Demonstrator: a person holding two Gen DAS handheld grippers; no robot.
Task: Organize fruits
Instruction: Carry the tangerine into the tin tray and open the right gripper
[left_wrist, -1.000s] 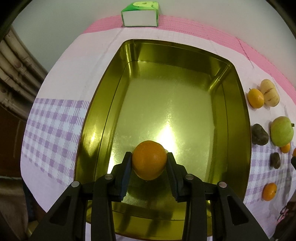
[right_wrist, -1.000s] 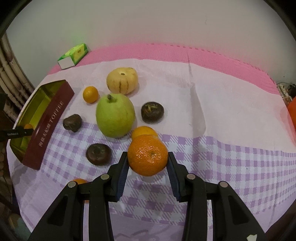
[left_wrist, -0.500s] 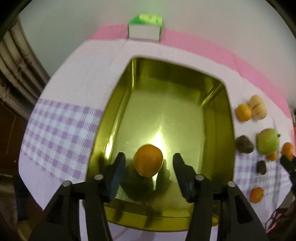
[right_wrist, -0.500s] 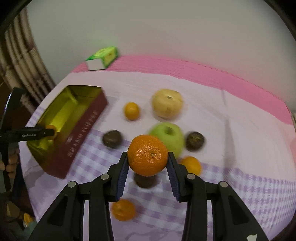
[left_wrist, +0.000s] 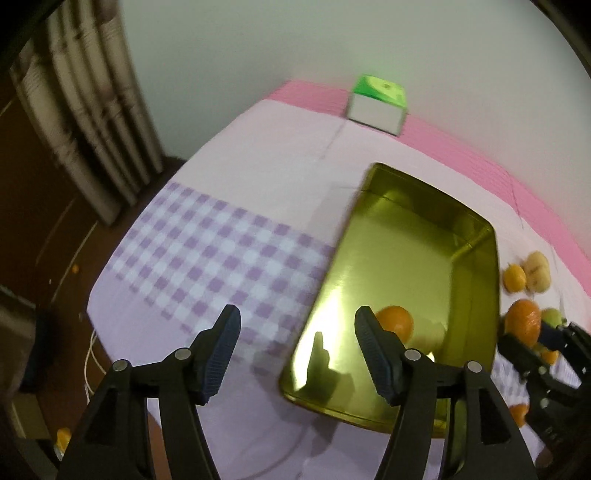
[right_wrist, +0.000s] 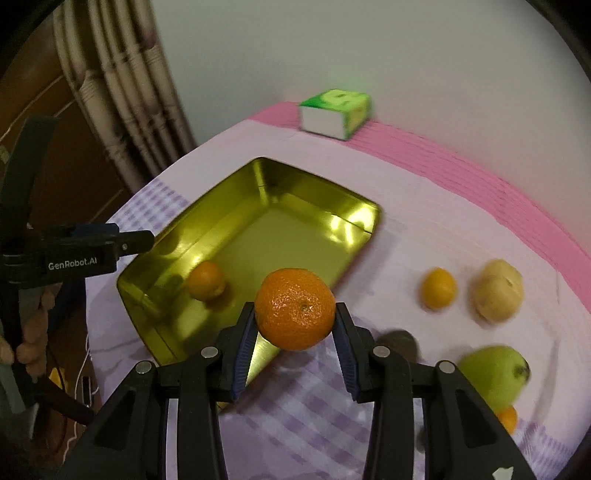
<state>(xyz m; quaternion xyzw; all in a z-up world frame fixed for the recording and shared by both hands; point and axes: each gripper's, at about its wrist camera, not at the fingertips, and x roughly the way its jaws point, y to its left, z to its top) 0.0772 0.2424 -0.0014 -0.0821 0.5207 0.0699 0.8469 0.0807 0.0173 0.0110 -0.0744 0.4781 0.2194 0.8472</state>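
A gold tin box (left_wrist: 410, 254) (right_wrist: 258, 236) lies open on the checked tablecloth. One small orange (left_wrist: 397, 321) (right_wrist: 206, 279) rests inside it near the front. My left gripper (left_wrist: 295, 347) is open and empty, raised to the left of the tin; it also shows in the right wrist view (right_wrist: 136, 242). My right gripper (right_wrist: 295, 336) is shut on a larger orange (right_wrist: 294, 308) (left_wrist: 522, 323) and holds it above the tin's near right edge.
On the cloth right of the tin lie a small orange (right_wrist: 437, 288), a pale squash-like fruit (right_wrist: 498, 290), a green pear (right_wrist: 495, 373), a dark fruit (right_wrist: 400, 341) and another small orange (right_wrist: 508, 419). A green tissue box (right_wrist: 334, 112) stands at the back. Curtains hang left.
My left gripper opened, left the small orange in the tin and drew back up and to the left. My right gripper carried the larger orange leftward toward the tin.
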